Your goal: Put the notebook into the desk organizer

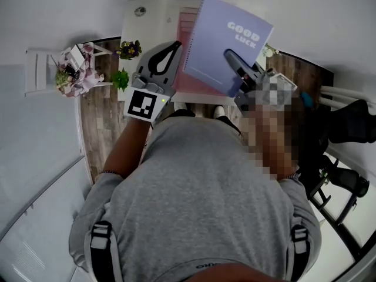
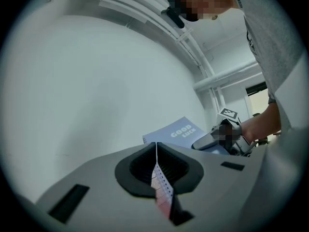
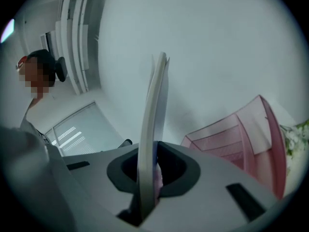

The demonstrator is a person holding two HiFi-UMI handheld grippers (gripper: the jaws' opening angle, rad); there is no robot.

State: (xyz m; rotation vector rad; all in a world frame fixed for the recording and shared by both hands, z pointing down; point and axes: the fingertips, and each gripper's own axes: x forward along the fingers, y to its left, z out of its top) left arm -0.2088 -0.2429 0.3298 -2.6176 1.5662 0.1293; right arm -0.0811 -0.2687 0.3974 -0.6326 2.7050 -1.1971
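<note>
A lavender notebook printed "GOOD LUCK" hangs tilted above the pink mesh desk organizer, which stands on a white desk. My right gripper is shut on the notebook's lower right part. In the right gripper view the notebook stands edge-on between the jaws of the right gripper, with the organizer to the right. My left gripper is at the organizer's left side. In the left gripper view the left gripper is shut on a thin perforated pink wall, and the notebook shows beyond.
Two small potted plants and a flower bouquet stand left of the desk, beside a white rack. A round fitting sits at the desk's far left corner. A black chair base is at the right.
</note>
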